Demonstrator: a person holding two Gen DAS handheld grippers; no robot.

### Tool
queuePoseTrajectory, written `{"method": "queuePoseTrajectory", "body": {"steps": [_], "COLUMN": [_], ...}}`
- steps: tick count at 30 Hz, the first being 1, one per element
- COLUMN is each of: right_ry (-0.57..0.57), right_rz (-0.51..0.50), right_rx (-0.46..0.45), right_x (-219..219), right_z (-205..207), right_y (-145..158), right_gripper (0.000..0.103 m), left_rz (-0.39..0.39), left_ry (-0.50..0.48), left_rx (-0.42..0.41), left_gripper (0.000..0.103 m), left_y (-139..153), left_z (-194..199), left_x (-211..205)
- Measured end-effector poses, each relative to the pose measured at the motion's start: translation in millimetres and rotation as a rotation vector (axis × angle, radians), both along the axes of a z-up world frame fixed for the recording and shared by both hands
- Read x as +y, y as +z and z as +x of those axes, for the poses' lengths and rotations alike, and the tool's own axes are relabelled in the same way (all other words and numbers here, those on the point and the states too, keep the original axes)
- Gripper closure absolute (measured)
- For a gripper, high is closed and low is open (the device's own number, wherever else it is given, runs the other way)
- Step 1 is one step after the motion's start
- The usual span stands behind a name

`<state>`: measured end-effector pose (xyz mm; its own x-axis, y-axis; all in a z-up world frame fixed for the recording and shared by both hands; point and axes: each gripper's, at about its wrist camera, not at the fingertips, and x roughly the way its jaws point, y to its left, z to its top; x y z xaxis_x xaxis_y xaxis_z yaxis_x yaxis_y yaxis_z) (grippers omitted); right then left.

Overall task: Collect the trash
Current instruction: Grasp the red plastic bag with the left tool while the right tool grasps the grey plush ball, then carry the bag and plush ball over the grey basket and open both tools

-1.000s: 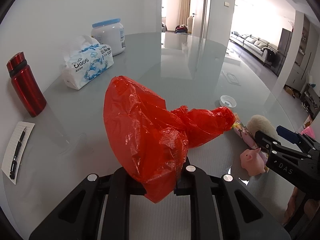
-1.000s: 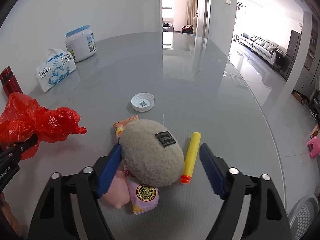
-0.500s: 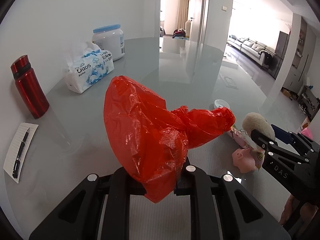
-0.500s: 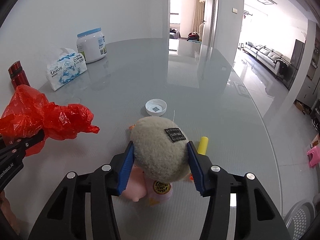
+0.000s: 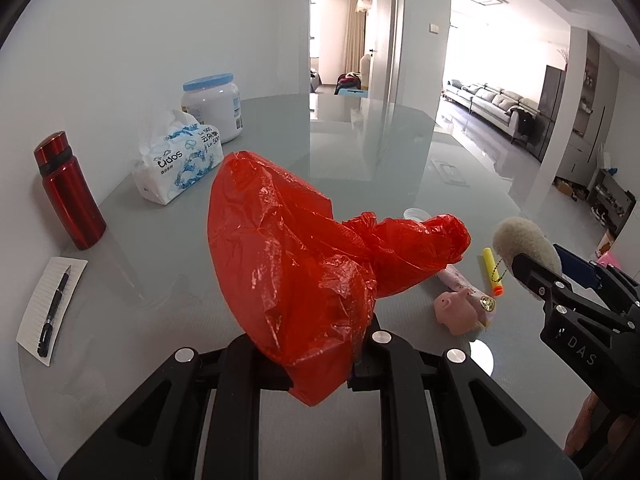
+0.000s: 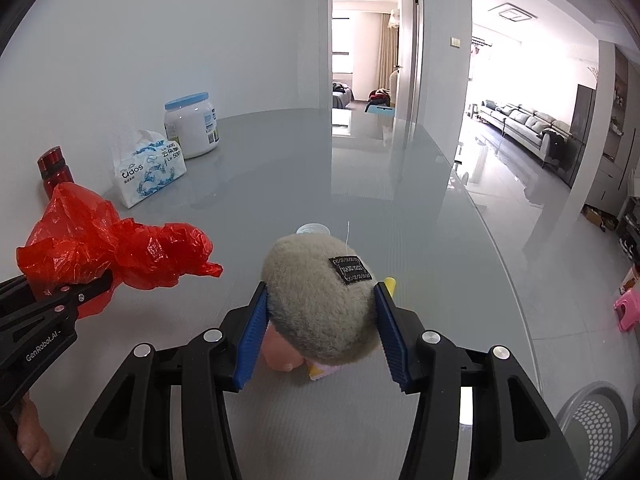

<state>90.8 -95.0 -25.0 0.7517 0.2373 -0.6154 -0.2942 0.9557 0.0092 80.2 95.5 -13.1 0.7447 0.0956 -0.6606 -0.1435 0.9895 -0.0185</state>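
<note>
The left gripper [image 5: 316, 360] is fully closed on the red bag [image 5: 304, 264], held above the table [image 5: 360, 152]. The right gripper [image 6: 320, 320] clamps the plush [image 6: 320, 300] between its blue pads [image 6: 252, 336], apparently lifted clear of the pig [image 5: 456, 310], dart [image 5: 493, 271] and wrapper [image 5: 476, 292] lying on the table.
</note>
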Motion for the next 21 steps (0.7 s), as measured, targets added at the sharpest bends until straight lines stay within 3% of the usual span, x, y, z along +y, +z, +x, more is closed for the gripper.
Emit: {"method": "queuePoseTrajectory", "body": {"steps": [11, 21], "right_ry": [-0.114, -0.3], "right_rz": [0.044, 0.088], "right_rx": [-0.078, -0.114], "right_x": [-61, -155], "right_z": [-48, -103], "right_y": [28, 32], "right_gripper": [0.053, 0.053], "left_rz": [0.009, 0.026], "left_ry": [-0.109, -0.301], "left_rx": [-0.025, -0.047], "left_gripper": [0.086, 0.086], "left_y": [15, 27], "left_z": [-19, -34], "left_x": [-52, -149]}}
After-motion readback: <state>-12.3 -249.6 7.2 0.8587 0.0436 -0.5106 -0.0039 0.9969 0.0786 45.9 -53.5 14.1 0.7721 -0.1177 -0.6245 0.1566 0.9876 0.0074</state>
